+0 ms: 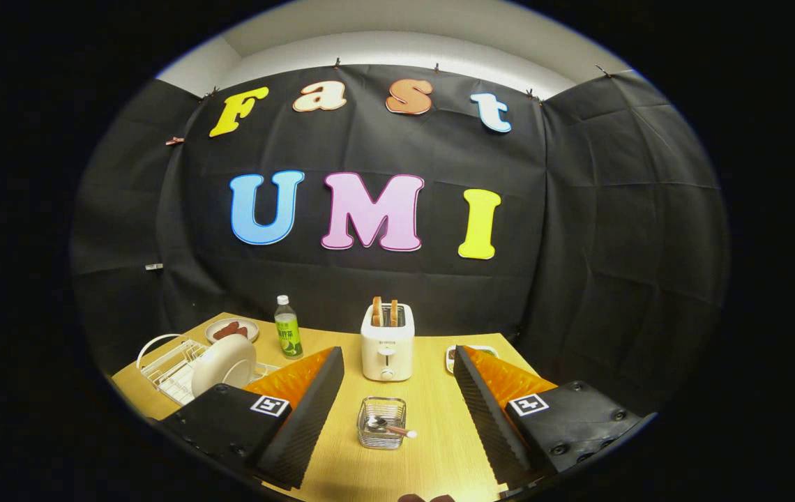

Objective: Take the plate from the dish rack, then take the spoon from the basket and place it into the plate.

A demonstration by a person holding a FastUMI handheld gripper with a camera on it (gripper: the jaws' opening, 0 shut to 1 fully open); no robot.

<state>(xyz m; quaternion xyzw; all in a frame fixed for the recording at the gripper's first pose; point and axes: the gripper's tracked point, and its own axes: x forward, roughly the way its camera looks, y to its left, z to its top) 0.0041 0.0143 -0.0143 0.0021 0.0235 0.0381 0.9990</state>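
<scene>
Your gripper (397,390) hung wide apart and empty above the wooden table (439,446)
The plate (224,364) stood on edge in the dish rack (167,366) at ten o'clock, easy to pinch; the spoon (389,426) lay in the basket (381,422) between your fingers

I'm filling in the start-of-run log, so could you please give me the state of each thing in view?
plate: on edge in dish rack
spoon: lying in basket
toaster: two slices sticking up
bottle: upright, capped
gripper: open, holding nothing
</scene>
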